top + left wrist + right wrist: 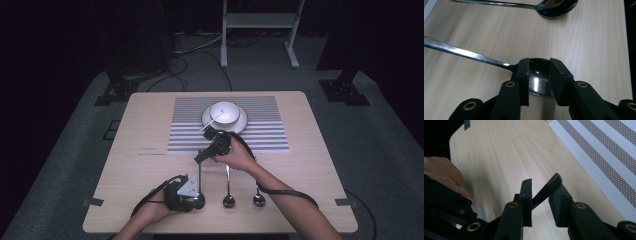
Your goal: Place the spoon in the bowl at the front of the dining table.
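Currently held: the leftmost spoon (200, 172) of three at the near edge of the bench (310, 165), its bowl nearest the person and its handle pointing away.
Left tongs (198, 200): pressed against the two sides of the spoon's bowl, which sits low on the bench.
Right tongs (199, 159): set around the far tip of the handle. It touches one jaw and slants across the other; I cannot tell whether it is truly pinched.
Risk, slip: the rounded, polished bowl could squirt out from between the left pads, because they bear only on its curved rim.
Risk, twist: if the two hands pull unevenly, the spoon may pivot and drop back onto the bench.
Risk, neighbours: a swinging spoon could knock the middle spoon (228, 200) just to its right.
Hidden: the underside of the bowl, and how the pads meet it.
Hard to make out: the small utensil in the far bowl (224, 112) on its plate (242, 122).
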Motion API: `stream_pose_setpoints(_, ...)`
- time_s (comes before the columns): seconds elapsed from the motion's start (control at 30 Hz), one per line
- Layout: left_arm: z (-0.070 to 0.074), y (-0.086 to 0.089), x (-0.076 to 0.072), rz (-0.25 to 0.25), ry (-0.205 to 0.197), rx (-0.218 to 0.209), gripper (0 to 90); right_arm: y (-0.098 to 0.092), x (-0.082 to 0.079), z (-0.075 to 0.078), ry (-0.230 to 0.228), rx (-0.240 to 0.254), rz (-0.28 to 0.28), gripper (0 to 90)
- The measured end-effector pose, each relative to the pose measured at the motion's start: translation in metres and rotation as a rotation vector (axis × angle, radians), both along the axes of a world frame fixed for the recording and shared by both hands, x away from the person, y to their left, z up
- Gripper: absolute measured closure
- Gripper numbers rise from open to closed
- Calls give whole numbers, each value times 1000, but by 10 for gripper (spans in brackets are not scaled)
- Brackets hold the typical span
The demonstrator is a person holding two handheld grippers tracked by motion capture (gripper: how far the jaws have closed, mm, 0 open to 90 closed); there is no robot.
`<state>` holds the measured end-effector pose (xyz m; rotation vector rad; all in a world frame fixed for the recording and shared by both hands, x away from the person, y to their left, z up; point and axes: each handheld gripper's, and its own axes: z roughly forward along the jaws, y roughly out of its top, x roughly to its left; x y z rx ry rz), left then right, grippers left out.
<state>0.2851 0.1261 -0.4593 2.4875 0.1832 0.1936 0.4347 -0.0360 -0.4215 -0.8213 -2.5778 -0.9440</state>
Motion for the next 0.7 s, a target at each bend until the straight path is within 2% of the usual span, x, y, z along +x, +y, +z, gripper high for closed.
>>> stream_pose_setpoints(0.07, 2, 0, -1, 5, -3, 10, 651, -1, 0, 1, 15, 19, -2, 760)
stream_pose_setpoints(0.1, 5, 1, -1, 16, -18, 22, 616, -2, 0, 3, 27, 31, -1, 780)
stream_pose_setpoints(0.13, 7, 3, -2, 26, -32, 11, 614, -3, 0, 6, 34, 41, -4, 800)
stream_pose_setpoints(0.2, 15, 9, -1, 52, -32, -37, 602, -5, 0, 12, 47, 52, -28, 833)
stream_pose_setpoints(0.3, 22, 16, 1, 79, -52, -60, 591, -10, 2, 19, 86, 89, -50, 870)
stream_pose_setpoints(0.33, 24, 21, 3, 102, -49, -74, 570, -16, 4, 27, 97, 114, -78, 886)
stream_pose_setpoints(0.43, 23, 27, 5, 146, -56, -80, 555, -22, 5, 36, 65, 101, -106, 887)
stream_pose_setpoints(0.57, 23, 35, 9, 175, -55, -83, 518, -32, 7, 43, 62, 112, -138, 888)
stream_pose_setpoints(0.63, 23, 41, 14, 213, -48, -82, 492, -37, 8, 44, 64, 114, -149, 887)
stream_pose_setpoints(0.7, 23, 45, 17, 236, -23, -88, 454, -42, 9, 45, 63, 116, -159, 887)
